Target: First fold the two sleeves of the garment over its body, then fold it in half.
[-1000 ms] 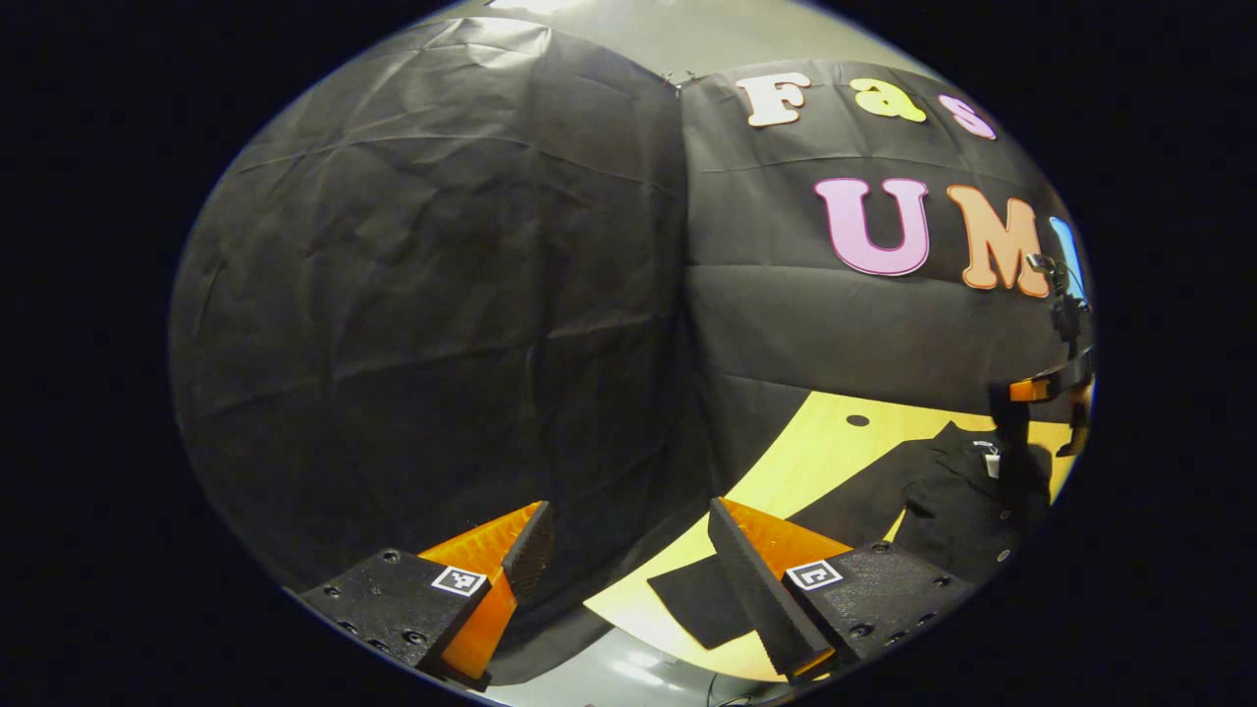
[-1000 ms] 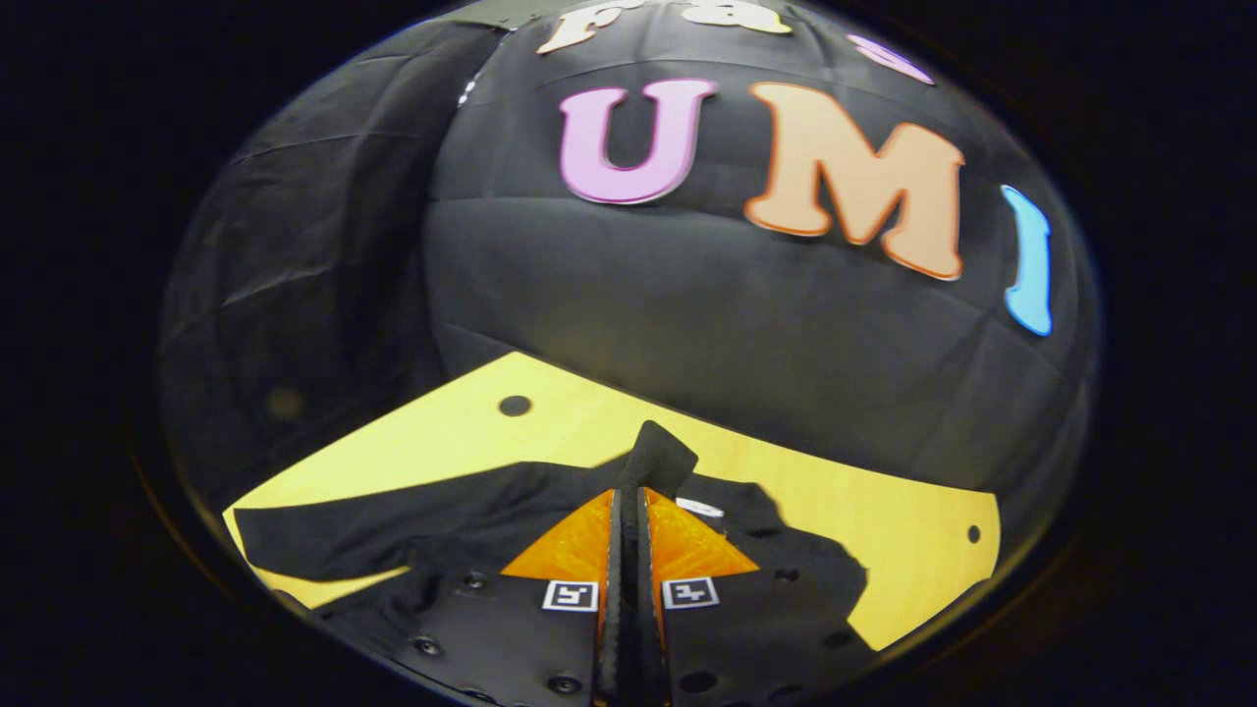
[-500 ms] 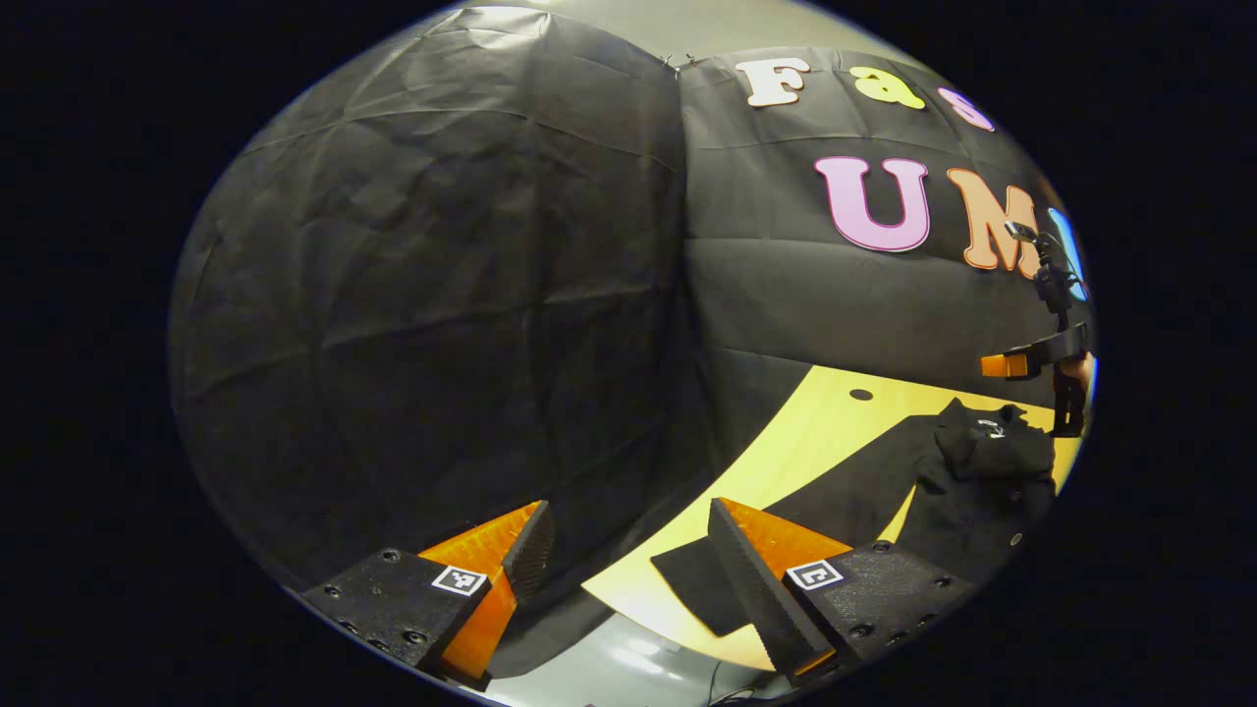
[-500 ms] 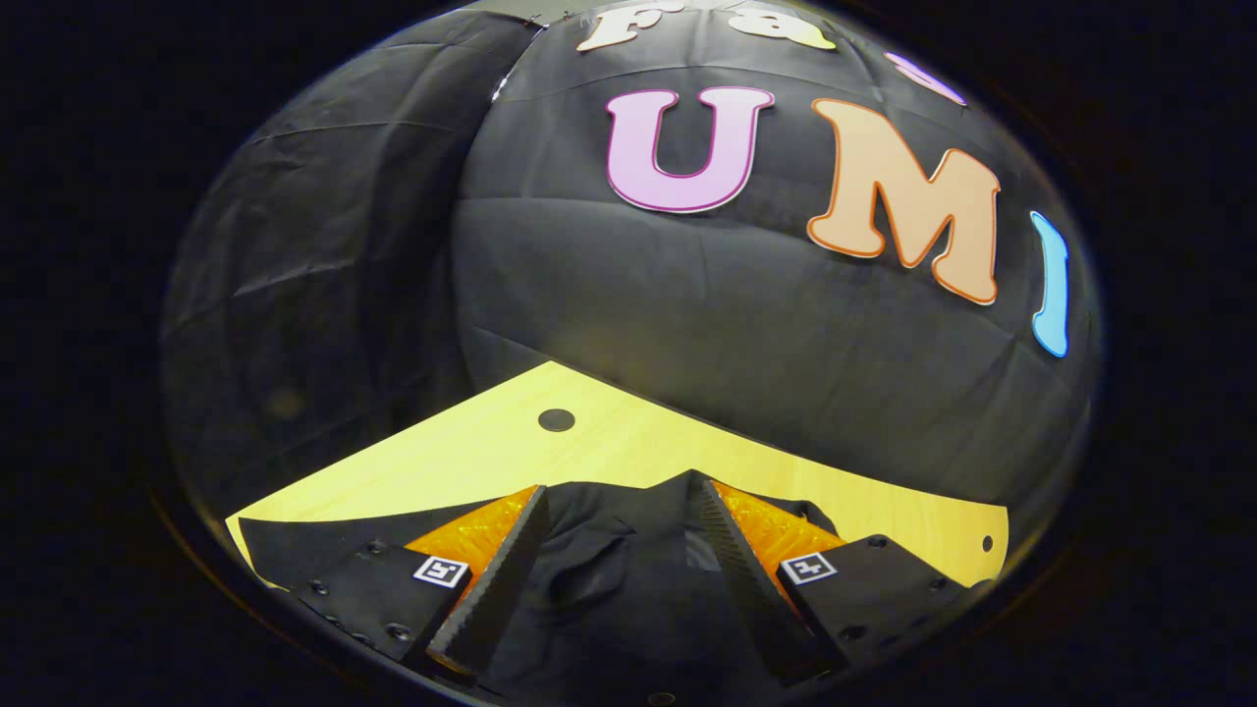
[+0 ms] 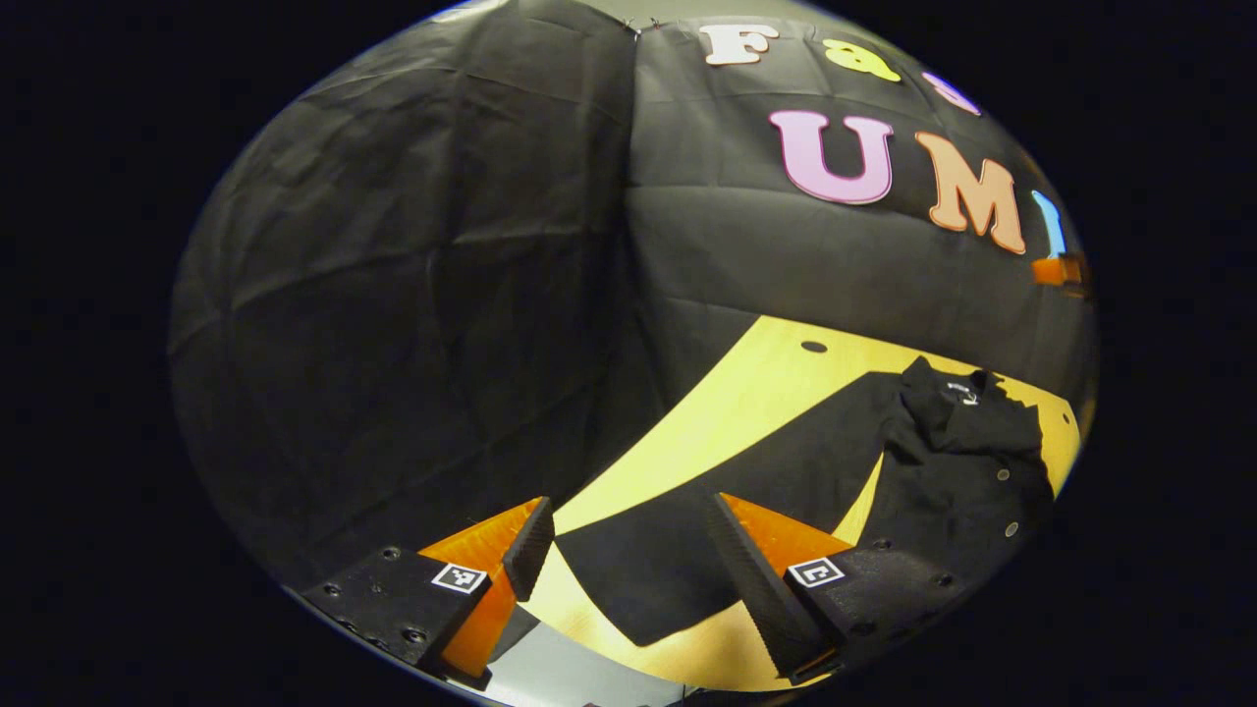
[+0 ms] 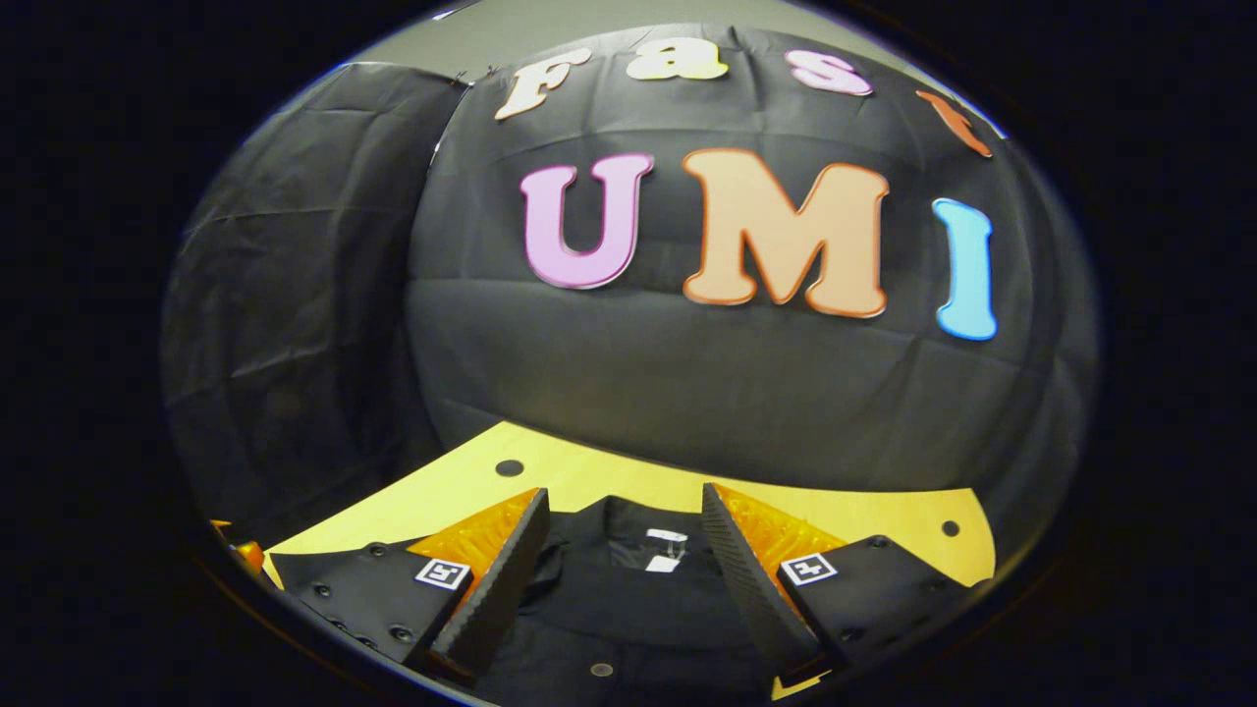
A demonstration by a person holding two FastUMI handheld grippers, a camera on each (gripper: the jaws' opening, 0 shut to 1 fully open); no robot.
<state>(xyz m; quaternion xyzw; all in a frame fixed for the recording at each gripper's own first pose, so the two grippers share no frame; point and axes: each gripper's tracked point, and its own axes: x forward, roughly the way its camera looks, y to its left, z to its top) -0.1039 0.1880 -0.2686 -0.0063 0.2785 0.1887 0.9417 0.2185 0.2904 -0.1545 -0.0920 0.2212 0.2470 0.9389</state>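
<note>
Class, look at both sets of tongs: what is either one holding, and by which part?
Nothing is held. The left tongs hang open over the garment's outstretched sleeve; the right tongs hang open above its collar.

The worktop point(image 5: 746, 403) was of light yellow wood with small dark holes near its far edge. A black garment point(image 5: 943, 462) lay spread on it, one sleeve point(image 5: 687, 550) perhaps stretched flat.

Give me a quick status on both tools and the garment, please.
Left tool open above the outstretched sleeve. Right tool open over the garment collar. Second sleeve not yet folded. Nothing obstructing on the table.
</note>
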